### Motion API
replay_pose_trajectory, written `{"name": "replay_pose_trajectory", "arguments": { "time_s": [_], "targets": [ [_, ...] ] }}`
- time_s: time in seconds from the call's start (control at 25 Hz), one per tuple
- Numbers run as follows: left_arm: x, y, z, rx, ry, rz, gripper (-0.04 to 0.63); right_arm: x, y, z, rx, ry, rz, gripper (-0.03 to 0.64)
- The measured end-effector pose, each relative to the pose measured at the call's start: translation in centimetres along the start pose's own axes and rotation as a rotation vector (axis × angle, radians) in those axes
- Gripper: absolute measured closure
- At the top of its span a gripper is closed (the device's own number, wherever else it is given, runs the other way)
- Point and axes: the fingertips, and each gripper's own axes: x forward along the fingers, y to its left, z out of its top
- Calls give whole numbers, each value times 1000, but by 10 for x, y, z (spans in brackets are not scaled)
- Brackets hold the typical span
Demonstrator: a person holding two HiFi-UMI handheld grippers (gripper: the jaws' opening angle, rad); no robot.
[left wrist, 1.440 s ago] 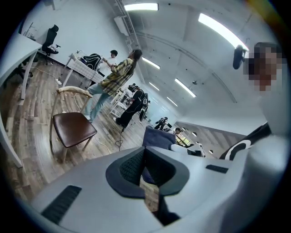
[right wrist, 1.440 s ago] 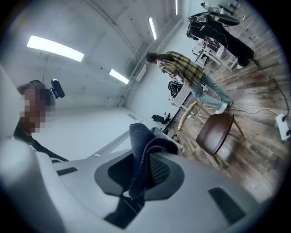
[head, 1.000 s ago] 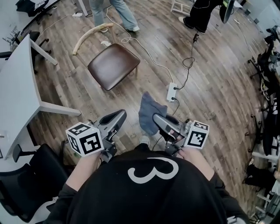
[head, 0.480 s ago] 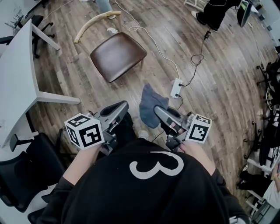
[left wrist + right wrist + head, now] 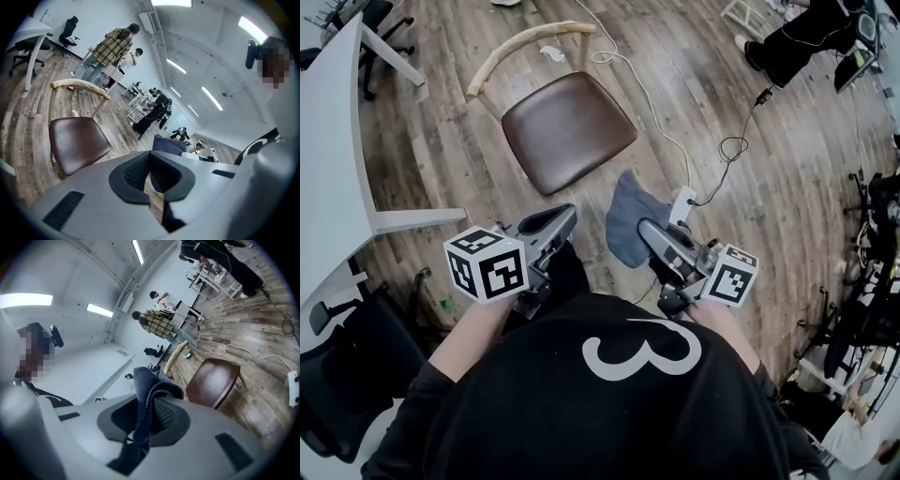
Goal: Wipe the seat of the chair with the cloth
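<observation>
The chair stands on the wood floor ahead of me, with a brown padded seat (image 5: 567, 131) and a curved pale wooden backrest (image 5: 525, 42). My right gripper (image 5: 649, 230) is shut on a blue-grey cloth (image 5: 630, 216), held in the air short of the seat's near right corner. The cloth (image 5: 145, 394) sticks up between the right gripper (image 5: 147, 414) pads and droops over them, with the seat (image 5: 213, 380) beyond. My left gripper (image 5: 551, 217) is shut with nothing in it, just before the seat's near edge. Its view shows the seat (image 5: 77, 143) to the left and the cloth (image 5: 168, 144) behind the left gripper (image 5: 150, 161).
A white table (image 5: 337, 141) runs along the left, with a black office chair (image 5: 337, 375) below it. A white power strip (image 5: 681, 204) and cables (image 5: 727, 145) lie on the floor right of the chair. People stand beyond the chair (image 5: 110, 49) and at the far right (image 5: 806, 37).
The chair has drawn closer and lower in the head view as I move toward it. Both grippers keep their pose, the right still holding the cloth.
</observation>
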Motion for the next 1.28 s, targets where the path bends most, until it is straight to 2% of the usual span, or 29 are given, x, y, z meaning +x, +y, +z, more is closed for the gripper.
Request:
{"name": "replay_pose_trajectory", "arguments": {
  "time_s": [0.2,0.52,0.64,0.84,1.12,1.28],
  "targets": [
    [-6,87,40,-88,-9,81,581,87,-37,27,30,71,-37,565],
    [-16,190,61,-217,-34,155,581,189,-80,30,38,205,-57,565],
    [-14,214,59,-292,-81,191,581,216,-96,25,50,272,-49,565],
    [-2,246,53,-369,-141,258,581,250,-125,12,97,370,-6,565],
    [7,284,39,-491,-234,372,581,287,-168,4,89,536,30,565],
    [22,307,38,-547,-308,424,581,311,-196,7,46,636,59,565]
  ]
}}
